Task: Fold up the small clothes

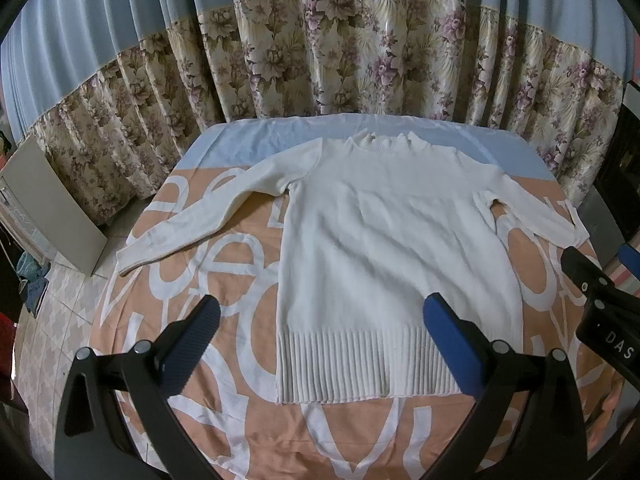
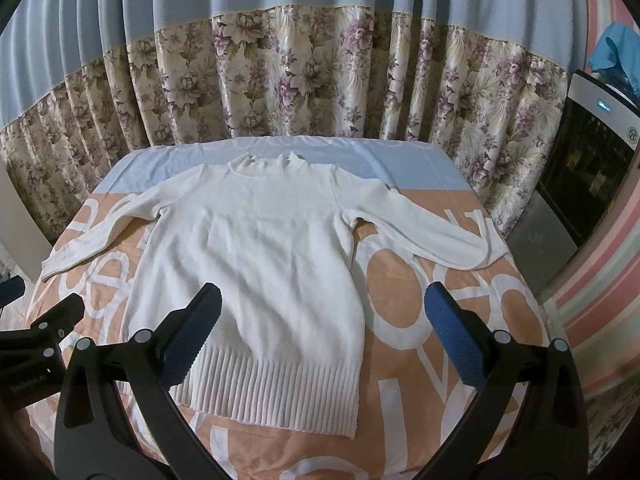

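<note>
Hovering low over the near edge of the bed, left gripper (image 1: 320, 332) with black arms and blue ribbed pads spread wide, gripping nothing, framing the ribbed hem of the white knitted long-sleeved sweater (image 1: 384, 240). Poised alongside to the right, right gripper (image 2: 322, 320) likewise spread wide and empty, left pad above the hem, right pad over bare cover. Spread flat and face up on the peach bedcover with large white letters (image 2: 400, 312), hem nearest, collar farthest, lying on the pale blue band at the far end. Stretched out to the left at a slant, one sleeve (image 1: 188, 224), cuff near the bed's left edge; bent back on itself at the right edge, the other sleeve (image 2: 432, 236). Hanging behind the bed, blue curtain with a floral lower band (image 2: 320, 80). Standing at far right, black appliance with a small lit display (image 2: 592, 152); leaning at far left, pale board (image 1: 52, 216) on the tiled floor (image 1: 68, 320).
</note>
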The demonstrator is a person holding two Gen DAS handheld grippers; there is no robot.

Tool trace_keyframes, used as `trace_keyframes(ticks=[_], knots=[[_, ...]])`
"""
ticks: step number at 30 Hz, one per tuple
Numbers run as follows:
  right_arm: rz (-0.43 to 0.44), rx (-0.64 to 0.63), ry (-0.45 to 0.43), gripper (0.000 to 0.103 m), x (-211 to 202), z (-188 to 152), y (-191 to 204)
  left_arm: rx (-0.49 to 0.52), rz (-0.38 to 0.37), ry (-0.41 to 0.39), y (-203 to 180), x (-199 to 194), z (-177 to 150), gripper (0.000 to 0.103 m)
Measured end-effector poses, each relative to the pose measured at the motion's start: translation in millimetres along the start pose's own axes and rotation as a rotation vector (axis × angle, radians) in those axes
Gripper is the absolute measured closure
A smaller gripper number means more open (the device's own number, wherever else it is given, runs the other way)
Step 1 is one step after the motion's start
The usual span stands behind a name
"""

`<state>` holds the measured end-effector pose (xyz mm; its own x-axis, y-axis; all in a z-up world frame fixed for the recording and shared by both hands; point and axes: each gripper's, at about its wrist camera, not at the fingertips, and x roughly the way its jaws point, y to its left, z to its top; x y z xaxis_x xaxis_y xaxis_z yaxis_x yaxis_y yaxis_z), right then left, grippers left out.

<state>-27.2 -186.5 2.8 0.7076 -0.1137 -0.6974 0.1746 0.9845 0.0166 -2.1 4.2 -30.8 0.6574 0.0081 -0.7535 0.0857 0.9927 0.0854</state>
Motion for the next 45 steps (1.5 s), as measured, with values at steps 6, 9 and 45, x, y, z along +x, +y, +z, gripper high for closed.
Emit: trace_keyframes(ticks=[6, 9, 45], knots=[[0.001, 0.001, 0.012, 0.003, 9, -5, -2, 0.003, 0.004, 0.014, -2, 8, -7, 0.002], [-0.005, 0.003, 0.018, 0.003, 17, -6, -5, 0.005, 0.004, 0.025, -5, 12, -2, 0.002], [-0.022, 0.031, -0.012, 0.003, 149, 38, -79, 0.027, -0.101, 0.113, -56, 185, 89, 0.001]])
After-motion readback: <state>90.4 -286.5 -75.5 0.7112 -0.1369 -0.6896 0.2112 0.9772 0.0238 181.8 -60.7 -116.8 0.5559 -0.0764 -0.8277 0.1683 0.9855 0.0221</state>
